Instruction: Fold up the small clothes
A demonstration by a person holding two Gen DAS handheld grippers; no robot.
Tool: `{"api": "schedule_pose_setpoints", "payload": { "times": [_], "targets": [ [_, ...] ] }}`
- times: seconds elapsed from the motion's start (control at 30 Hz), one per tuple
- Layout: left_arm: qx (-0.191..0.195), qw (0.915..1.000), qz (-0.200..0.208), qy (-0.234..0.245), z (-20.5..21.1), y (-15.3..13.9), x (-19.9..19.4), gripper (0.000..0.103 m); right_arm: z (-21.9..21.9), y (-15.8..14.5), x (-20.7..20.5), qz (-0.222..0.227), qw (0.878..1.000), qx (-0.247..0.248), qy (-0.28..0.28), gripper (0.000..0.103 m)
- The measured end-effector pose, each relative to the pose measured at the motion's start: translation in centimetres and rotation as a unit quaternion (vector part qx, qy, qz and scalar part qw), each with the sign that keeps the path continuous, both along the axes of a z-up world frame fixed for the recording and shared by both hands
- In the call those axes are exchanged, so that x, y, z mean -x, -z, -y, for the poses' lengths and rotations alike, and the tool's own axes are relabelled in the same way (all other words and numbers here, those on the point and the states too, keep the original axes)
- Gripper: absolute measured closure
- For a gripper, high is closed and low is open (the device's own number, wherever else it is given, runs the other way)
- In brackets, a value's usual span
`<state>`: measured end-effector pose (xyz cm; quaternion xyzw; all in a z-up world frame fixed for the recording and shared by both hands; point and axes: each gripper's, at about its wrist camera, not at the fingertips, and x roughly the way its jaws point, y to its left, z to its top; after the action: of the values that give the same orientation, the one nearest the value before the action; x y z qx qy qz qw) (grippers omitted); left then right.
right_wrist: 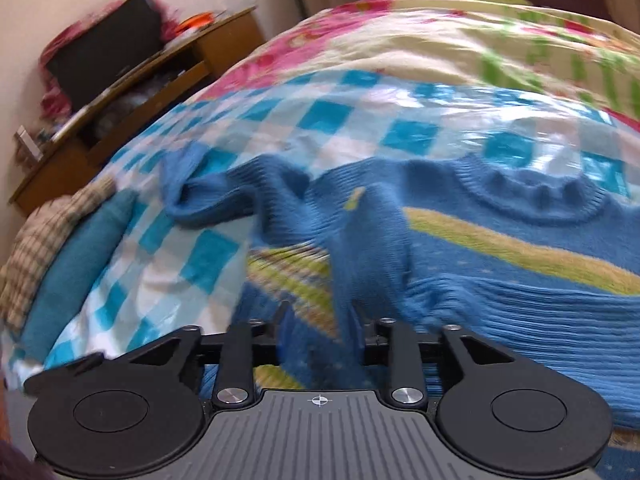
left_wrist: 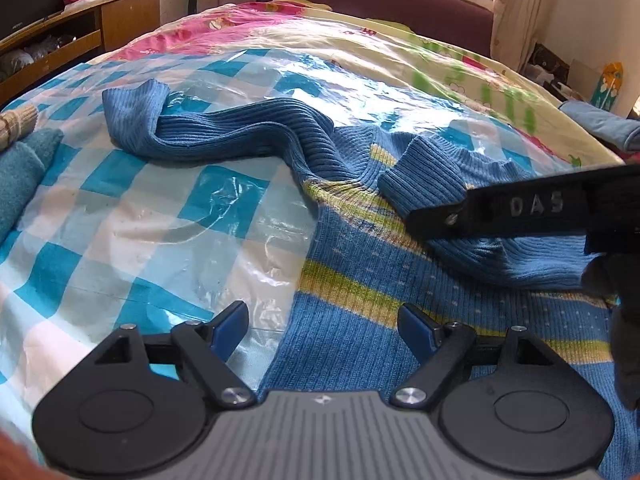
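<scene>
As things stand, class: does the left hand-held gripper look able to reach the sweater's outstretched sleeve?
Probably yes: the left hand-held gripper is open, and nothing lies between it and the outstretched sleeve on the checked plastic sheet.

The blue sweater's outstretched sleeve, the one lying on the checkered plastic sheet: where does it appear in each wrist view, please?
Left wrist view: the outstretched sleeve runs across the upper middle, cuff at upper left.
Right wrist view: it lies left of centre, blurred, cuff pointing left.
Shared landmark: the wooden cabinet at upper left in both views.
</scene>
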<state>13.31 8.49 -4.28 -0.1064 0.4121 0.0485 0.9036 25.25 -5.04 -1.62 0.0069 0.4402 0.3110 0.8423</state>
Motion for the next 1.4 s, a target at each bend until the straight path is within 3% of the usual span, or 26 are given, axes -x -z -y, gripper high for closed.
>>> {"api": "schedule_pose_setpoints", "payload": {
  "times": [0.1,0.23,0.4,0.47,0.5,0.63,0.73,0.8,0.9,0.97,1.07,1.17,1.3,1.4],
  "targets": [
    [0.007,1.0,0.0,-0.001,-0.2,0.0,0.0,0.017,-1.3,0.2,0.0,0.023,0.999,0.043,0.012,0.067],
    [0.008,0.9999,0.006,0.0,-0.3,-0.1,0.1,0.017,-1.6,0.3,-0.7,0.038,0.998,0.048,0.03,0.067],
    [0.01,0.9999,0.008,0.005,-0.3,-0.1,0.1,0.017,-2.9,1.2,-1.7,0.081,0.99,0.111,0.032,0.069],
    [0.011,0.9999,0.009,0.005,-0.3,-0.1,0.2,0.017,-3.1,1.7,-2.4,0.079,0.988,0.129,0.042,0.089],
    [0.013,0.9999,0.009,0.006,-0.4,-0.1,0.2,0.017,-3.0,1.8,-2.5,0.077,0.987,0.13,0.046,0.091],
    [0.018,0.9998,0.009,0.006,-0.4,-0.1,0.1,0.017,-2.5,0.9,-2.3,0.069,0.992,0.099,0.046,0.097],
    [0.02,0.9997,0.011,0.006,-0.5,-0.2,0.1,0.017,-2.2,-0.4,-1.5,0.052,0.998,0.035,0.032,0.096],
    [0.019,0.9997,0.011,0.006,-0.5,-0.1,0.1,0.017,-2.4,-1.0,-0.8,0.047,0.999,0.007,-0.001,0.089],
    [0.018,0.9998,0.009,0.008,-0.4,-0.1,0.1,0.017,-1.9,-0.9,-0.4,0.0,0.999,-0.014,-0.031,0.088],
    [0.017,0.9998,0.01,0.01,-0.3,-0.1,0.1,0.017,-0.5,-1.3,0.0,-0.015,0.999,-0.035,-0.026,0.083],
    [0.016,0.9997,0.01,0.012,-0.2,0.0,0.1,0.017,2.5,-2.7,0.5,0.003,0.999,-0.046,-0.006,0.082],
    [0.011,0.9998,0.009,0.014,0.0,0.1,0.1,0.017,5.6,-3.1,-0.6,0.035,0.999,-0.008,0.041,0.081],
    [0.002,0.9998,0.006,0.018,0.5,0.3,0.0,0.017,8.8,-1.2,-3.2,0.079,0.985,0.123,0.088,0.081],
    [-0.005,0.9998,0.004,0.02,0.8,0.5,-0.2,0.017,12.1,-0.1,-4.4,0.068,0.98,0.152,0.112,0.08]
  ]
}}
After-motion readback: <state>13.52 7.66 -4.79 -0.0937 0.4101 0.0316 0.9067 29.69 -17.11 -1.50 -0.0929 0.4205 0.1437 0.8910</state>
